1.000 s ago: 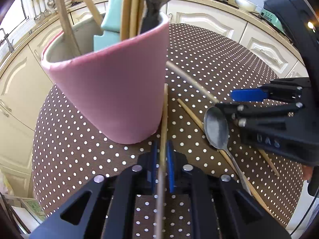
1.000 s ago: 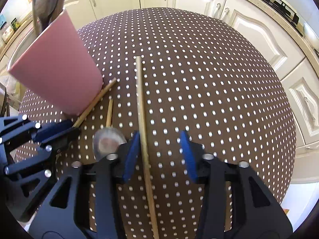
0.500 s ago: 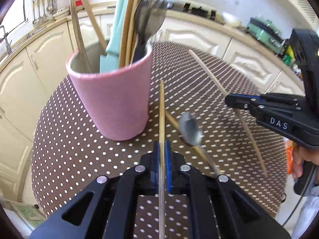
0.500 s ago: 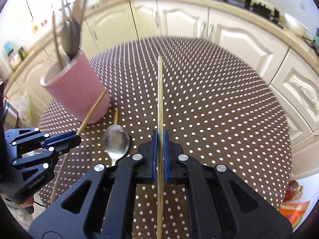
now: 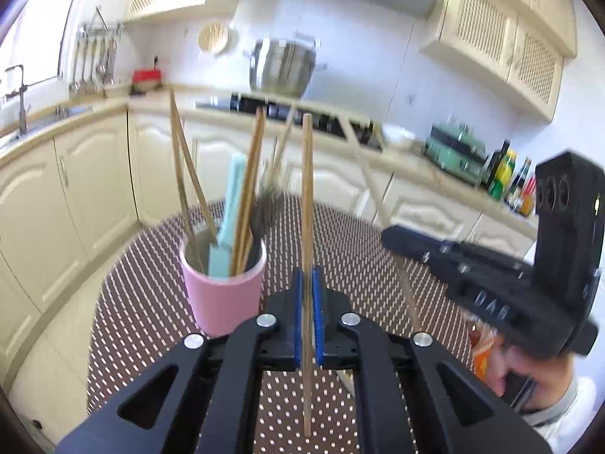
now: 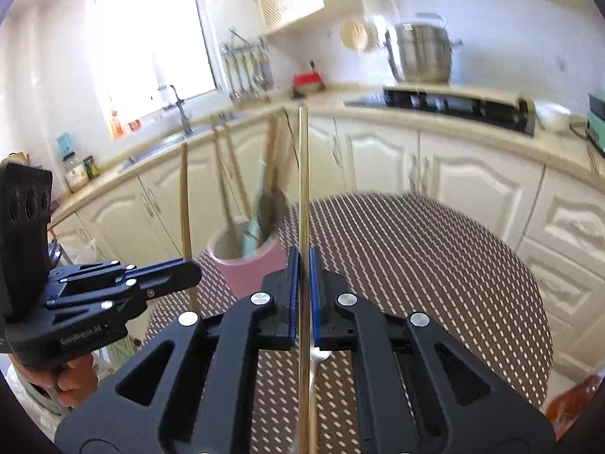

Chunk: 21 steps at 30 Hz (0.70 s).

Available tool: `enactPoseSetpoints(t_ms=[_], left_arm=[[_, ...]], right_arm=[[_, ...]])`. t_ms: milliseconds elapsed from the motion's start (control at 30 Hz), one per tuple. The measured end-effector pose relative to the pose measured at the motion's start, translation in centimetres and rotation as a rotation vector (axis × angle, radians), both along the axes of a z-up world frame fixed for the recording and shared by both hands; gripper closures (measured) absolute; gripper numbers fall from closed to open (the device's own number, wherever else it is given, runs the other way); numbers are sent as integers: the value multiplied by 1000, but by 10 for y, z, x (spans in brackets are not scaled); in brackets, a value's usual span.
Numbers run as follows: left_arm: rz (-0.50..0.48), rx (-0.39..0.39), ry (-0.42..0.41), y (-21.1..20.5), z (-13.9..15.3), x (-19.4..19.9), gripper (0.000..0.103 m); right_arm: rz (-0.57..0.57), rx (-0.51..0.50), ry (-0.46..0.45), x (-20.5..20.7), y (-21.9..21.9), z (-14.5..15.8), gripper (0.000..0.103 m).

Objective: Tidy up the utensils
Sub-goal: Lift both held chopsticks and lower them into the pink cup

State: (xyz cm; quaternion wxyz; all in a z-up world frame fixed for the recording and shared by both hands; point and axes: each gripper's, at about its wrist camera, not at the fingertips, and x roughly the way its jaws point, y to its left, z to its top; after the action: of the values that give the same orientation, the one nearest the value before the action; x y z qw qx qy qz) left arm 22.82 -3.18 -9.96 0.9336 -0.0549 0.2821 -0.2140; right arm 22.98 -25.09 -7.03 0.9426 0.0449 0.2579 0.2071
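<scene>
Already pink cup [image 5: 223, 295] on dotted table [image 6: 435, 249] held several utensils; left gripper [image 5: 307, 302] clamped one chopstick [image 5: 307, 196], right gripper [image 6: 301, 287] clamped another chopstick [image 6: 302, 174], both aloft near cup; spoon [image 6: 319, 355] lay on table, unsorted.

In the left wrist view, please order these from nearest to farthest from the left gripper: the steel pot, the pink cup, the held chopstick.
1. Chopstick, clamped in the left gripper.
2. Pink cup, just ahead on the left.
3. Steel pot, far back at the wall.
</scene>
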Motion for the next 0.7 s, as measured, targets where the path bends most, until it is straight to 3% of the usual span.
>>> enactPoseSetpoints(t_ms=[367, 700], left_arm=[[108, -29, -273, 18, 61, -12, 98], [213, -150, -360, 46, 81, 14, 98]], right_arm=[[37, 36, -148, 10, 44, 32, 97], [29, 106, -248, 36, 68, 43, 97]])
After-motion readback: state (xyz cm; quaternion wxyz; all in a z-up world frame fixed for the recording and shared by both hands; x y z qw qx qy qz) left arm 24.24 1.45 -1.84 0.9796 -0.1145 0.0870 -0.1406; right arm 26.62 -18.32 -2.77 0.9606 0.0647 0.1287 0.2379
